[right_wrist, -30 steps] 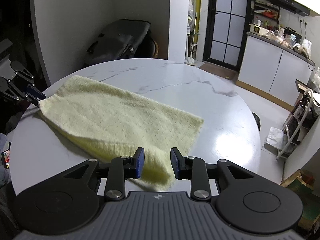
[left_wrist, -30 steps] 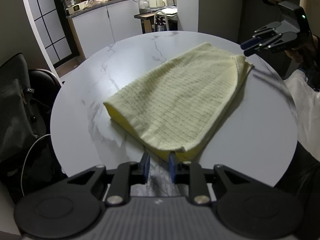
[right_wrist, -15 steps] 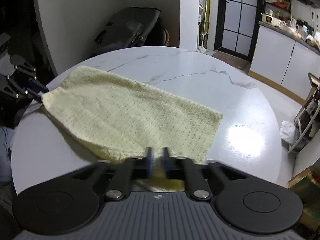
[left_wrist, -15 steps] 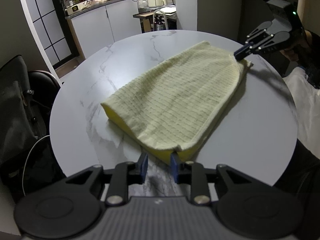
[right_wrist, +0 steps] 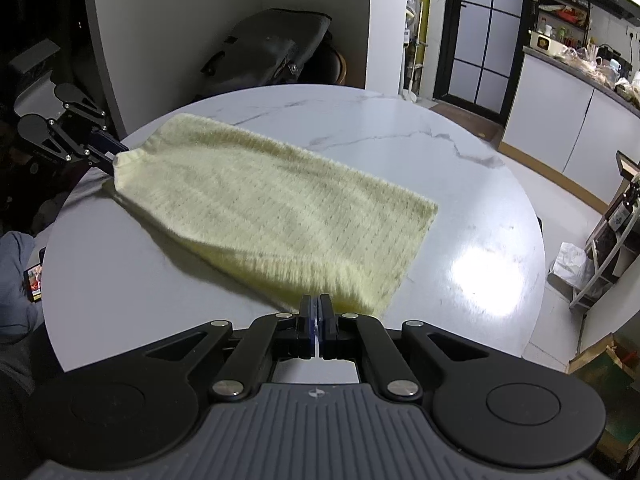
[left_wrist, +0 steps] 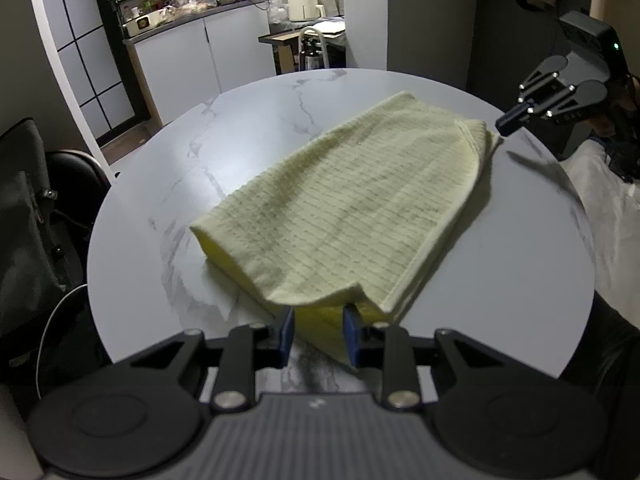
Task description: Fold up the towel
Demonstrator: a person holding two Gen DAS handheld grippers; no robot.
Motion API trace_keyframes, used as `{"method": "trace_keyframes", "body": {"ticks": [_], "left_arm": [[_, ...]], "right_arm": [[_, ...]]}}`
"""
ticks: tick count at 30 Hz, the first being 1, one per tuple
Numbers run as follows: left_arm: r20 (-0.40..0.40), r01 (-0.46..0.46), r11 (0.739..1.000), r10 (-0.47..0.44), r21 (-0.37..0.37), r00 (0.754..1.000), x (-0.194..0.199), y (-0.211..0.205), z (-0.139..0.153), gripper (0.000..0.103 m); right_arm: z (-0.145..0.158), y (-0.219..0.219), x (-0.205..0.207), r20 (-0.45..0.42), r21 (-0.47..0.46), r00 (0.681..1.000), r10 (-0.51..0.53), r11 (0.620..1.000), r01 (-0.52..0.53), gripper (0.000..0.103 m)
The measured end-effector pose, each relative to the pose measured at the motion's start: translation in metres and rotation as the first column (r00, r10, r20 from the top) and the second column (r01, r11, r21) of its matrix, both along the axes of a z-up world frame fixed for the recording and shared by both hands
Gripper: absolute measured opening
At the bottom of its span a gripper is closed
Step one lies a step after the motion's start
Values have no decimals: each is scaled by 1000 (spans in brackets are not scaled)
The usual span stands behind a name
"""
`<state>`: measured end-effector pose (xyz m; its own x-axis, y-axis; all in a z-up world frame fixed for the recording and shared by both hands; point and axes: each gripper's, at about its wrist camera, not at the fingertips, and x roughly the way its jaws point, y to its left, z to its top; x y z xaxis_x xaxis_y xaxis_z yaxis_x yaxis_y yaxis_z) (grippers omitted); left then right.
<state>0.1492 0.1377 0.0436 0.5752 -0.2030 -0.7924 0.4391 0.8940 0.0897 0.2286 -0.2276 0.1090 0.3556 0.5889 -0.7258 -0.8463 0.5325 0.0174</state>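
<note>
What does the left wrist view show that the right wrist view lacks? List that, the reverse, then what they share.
Left wrist only: the left gripper open, straddling a towel corner. Right wrist only: the right gripper shut on another towel corner; a lit phone. Both: towel, marble table, both grippers.

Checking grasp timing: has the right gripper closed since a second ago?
Yes. The right gripper was open then; now its jaws are shut on the towel corner at the table near edge.
</note>
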Motion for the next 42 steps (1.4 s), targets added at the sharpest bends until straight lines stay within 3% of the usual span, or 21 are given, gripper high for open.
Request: {"method": "trace_keyframes", "body": {"ticks": [3,4,5,7,8,15,16,17,19,21,31,36,37,40,42], "left_arm": [[-4,2,1000,-2,-5,1000,1,0,-1,30],[-4,2,1000,-2,-6,1000,1,-1,-1,30],[-4,2,1000,-2,-6,1000,1,-1,-1,30],[-5,5,1000,-5,-5,1000,0,-2,-1,30],[-7,6,1000,-6,-1,1000,0,-2,-2,32],[-16,-9,1000,9,19,1000,-7,0,-1,35],[-17,-9,1000,9,20,1000,-8,1,-1,35],[-17,-9,1000,10,21,1000,-8,1,-1,35],[-18,-12,1000,12,22,1000,-8,2,0,35],[-18,-12,1000,13,23,1000,-7,1,-1,35],[-4,19,1000,-19,6,1000,0,-7,-2,36],[-6,23,1000,-23,-2,1000,2,-8,-5,36],[-6,23,1000,-23,-2,1000,2,-9,-5,36],[-8,25,1000,-25,2,1000,0,-9,-5,36],[-11,21,1000,-21,5,1000,-1,-9,-4,36]], "right_arm": [[5,0,5,0,24,999,-41,999,41,7],[7,2,7,-6,32,999,-53,998,53,15],[7,5,9,-11,35,998,-58,998,58,32],[5,11,12,-23,33,998,-51,998,51,49],[3,13,13,-27,29,999,-46,998,47,50],[-10,24,20,-53,32,998,-16,999,17,48],[-11,24,20,-54,32,998,-10,999,11,43],[-12,24,19,-50,33,999,-3,999,5,28],[-11,23,17,-26,30,1000,-1,1000,2,8],[-7,18,14,8,38,1000,-6,999,6,5],[0,-6,-5,23,14,1000,1,1000,-2,5],[3,-8,1,4,22,999,-50,999,50,8],[3,-7,3,-1,25,999,-54,998,54,11],[3,0,8,-6,26,998,-57,998,57,37],[2,3,11,-10,25,999,-48,999,48,37]]}}
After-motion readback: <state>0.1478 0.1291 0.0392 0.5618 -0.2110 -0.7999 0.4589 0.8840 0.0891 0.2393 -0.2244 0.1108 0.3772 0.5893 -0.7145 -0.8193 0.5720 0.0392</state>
